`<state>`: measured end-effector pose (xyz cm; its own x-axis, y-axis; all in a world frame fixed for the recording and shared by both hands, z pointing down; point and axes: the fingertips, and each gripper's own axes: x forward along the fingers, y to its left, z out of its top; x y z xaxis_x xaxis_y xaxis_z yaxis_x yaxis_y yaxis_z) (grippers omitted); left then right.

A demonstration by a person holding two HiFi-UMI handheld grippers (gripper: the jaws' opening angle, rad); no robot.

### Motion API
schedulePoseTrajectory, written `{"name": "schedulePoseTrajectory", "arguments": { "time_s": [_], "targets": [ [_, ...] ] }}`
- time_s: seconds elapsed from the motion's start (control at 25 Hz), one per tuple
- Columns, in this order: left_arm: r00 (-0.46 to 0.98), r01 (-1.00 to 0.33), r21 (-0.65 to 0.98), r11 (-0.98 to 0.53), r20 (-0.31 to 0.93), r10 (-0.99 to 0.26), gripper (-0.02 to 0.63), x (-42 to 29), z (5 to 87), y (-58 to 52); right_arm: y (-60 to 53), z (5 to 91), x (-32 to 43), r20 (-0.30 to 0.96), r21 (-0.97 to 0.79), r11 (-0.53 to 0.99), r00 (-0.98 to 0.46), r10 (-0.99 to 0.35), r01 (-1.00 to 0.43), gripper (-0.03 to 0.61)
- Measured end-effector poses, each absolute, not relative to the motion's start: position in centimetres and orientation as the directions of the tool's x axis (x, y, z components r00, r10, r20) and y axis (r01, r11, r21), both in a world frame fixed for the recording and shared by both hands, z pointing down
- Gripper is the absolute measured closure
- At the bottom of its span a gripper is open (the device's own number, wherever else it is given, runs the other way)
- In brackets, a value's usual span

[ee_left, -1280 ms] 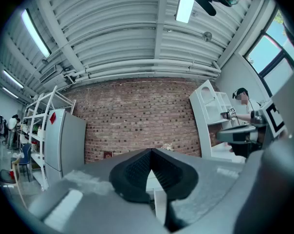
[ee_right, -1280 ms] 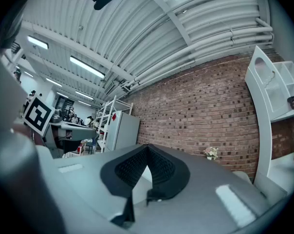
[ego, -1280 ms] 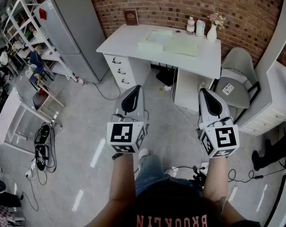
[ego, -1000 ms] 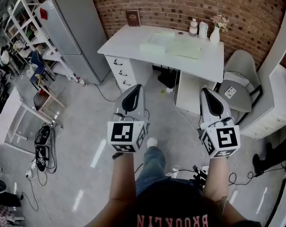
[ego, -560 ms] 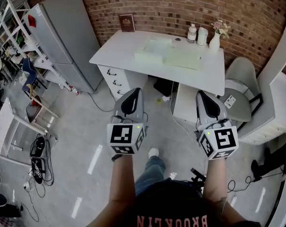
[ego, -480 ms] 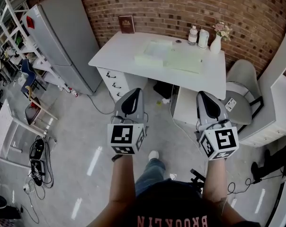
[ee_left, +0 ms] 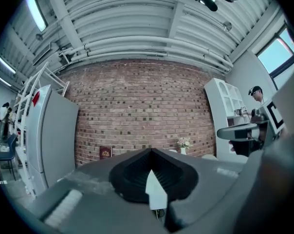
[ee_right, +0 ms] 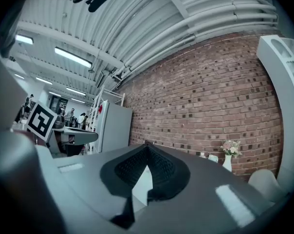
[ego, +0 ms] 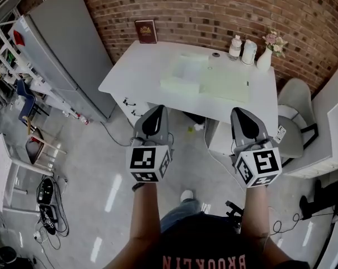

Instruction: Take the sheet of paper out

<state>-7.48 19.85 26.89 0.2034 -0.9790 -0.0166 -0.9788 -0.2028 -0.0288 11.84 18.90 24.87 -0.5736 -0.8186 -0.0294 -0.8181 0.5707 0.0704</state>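
A white desk [ego: 141, 66] stands against the brick wall. On it lie a flat pale green folder or sheet [ego: 225, 84] and a paler green stack [ego: 183, 74] to its left. No separate sheet of paper can be told apart from here. My left gripper [ego: 157, 109] and right gripper [ego: 236, 111] are held level side by side, short of the desk's front edge, both shut and empty. The left gripper view shows its jaws [ee_left: 150, 151] meeting at a point. The right gripper view shows the same [ee_right: 147, 146].
At the desk's back stand a maroon book [ego: 145, 31], two white bottles [ego: 241, 47] and a vase of flowers [ego: 265, 55]. A grey chair [ego: 295, 122] is at the right, a grey fridge [ego: 62, 43] at the left. Cables [ego: 48, 206] lie on the floor.
The person has walked toward the desk, which now lies closer and larger ahead of both grippers. Both grippers stayed shut, side by side and level.
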Motion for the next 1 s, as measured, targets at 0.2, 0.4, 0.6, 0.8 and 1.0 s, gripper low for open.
{"name": "schedulePoseTrajectory", "arguments": {
  "time_s": [0.2,0.4,0.6,0.8,1.0],
  "targets": [
    [0.213,-0.977,-0.014,-0.213,-0.009,-0.977,0.615,-10.5,27.3,15.4,14.7,25.5,9.2,-0.014,0.041,0.562,-0.563,-0.827,-0.826,0.577],
    [0.213,-0.977,-0.004,-0.213,0.021,-0.977,0.615,-12.0,28.8,13.0,12.1,26.8,7.7,0.024,0.041,0.572,-0.572,-0.820,-0.819,0.575],
    [0.200,-0.980,-0.002,-0.200,0.025,-0.980,0.615,-13.2,29.3,10.8,9.4,27.3,6.7,0.022,0.029,0.582,-0.582,-0.813,-0.813,0.577],
    [0.182,-0.983,-0.011,-0.183,0.030,-0.983,0.615,-14.3,30.0,7.6,5.3,28.4,6.4,0.020,-0.013,0.576,-0.576,-0.817,-0.818,0.577],
    [0.161,-0.987,-0.013,-0.162,0.042,-0.986,0.615,-15.6,30.4,2.7,-0.1,28.9,5.8,0.015,-0.045,0.575,-0.576,-0.817,-0.817,0.577]
  ]
}}
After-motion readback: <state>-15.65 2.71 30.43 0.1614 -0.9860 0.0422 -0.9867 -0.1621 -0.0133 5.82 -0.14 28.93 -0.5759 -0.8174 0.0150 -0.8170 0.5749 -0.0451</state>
